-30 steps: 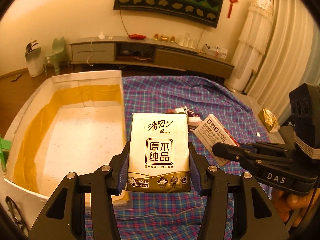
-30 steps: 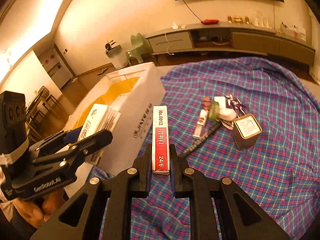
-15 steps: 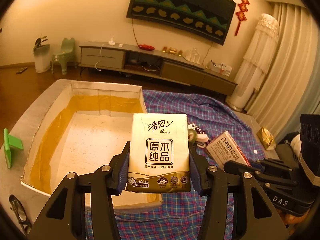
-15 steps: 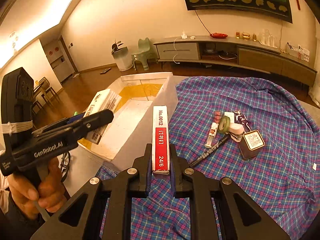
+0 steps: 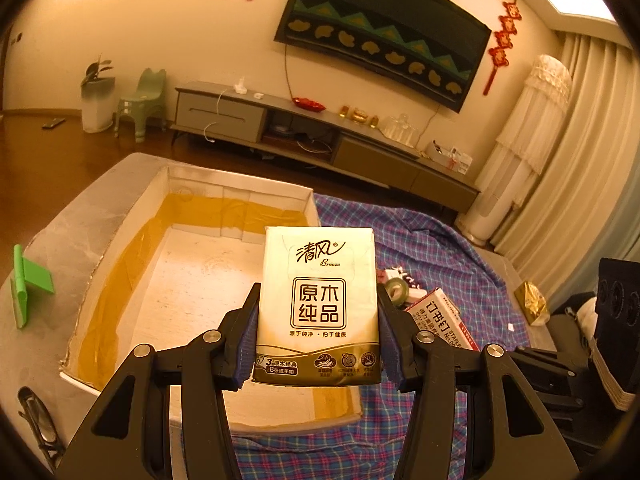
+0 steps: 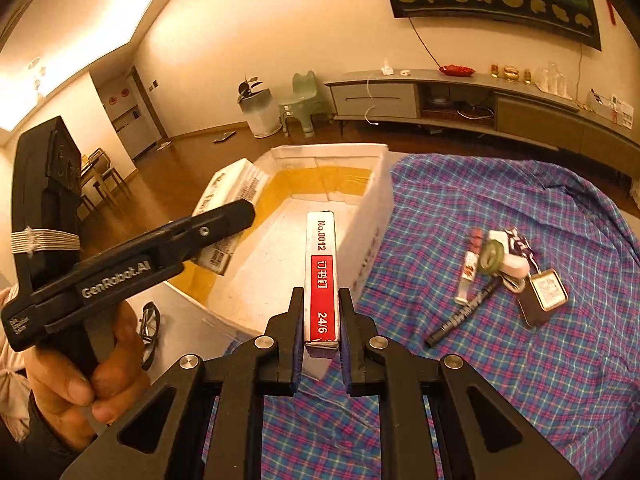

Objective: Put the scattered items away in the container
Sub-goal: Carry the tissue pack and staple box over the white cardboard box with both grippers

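White box [image 5: 192, 280]; one tissue pack [image 5: 318, 304], one staple box [image 6: 322, 276].

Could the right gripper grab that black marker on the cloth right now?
Probably not yet: the right gripper is shut on the staple box. The marker itself lies uncovered on the cloth, so nothing else blocks it.
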A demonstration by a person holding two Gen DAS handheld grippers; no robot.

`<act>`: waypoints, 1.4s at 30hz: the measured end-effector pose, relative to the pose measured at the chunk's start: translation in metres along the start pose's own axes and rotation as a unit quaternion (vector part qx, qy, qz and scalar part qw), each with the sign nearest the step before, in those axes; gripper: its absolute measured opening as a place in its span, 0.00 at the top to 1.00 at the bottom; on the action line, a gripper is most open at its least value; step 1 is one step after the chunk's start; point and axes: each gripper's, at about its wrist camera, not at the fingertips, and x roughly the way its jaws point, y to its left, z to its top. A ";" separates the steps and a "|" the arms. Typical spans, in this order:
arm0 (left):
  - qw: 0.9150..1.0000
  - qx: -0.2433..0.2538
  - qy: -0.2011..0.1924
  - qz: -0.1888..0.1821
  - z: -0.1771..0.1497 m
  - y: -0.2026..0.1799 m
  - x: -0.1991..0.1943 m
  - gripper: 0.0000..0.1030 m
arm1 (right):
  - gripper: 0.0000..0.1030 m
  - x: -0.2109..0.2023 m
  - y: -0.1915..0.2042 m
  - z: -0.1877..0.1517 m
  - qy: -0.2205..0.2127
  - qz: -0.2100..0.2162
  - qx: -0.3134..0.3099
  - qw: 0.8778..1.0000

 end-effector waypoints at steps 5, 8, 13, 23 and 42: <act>1.000 -0.020 -0.003 0.004 0.003 0.016 0.006 0.48 | 0.85 0.005 0.015 0.006 0.001 0.002 -0.018 1.000; 1.000 -0.028 -0.001 0.007 0.005 0.026 0.011 0.48 | 0.85 0.015 0.019 0.009 0.008 0.000 -0.023 1.000; 0.999 -0.040 0.000 0.011 0.009 0.042 0.015 0.48 | 0.85 0.035 0.025 0.016 0.019 0.008 -0.019 1.000; 0.997 -0.072 -0.008 0.013 0.017 0.075 0.005 0.48 | 0.85 0.071 0.056 0.039 0.026 0.031 -0.036 0.999; 0.997 -0.075 0.005 0.026 0.032 0.091 0.019 0.48 | 0.85 0.115 0.041 0.071 0.054 0.038 -0.016 0.998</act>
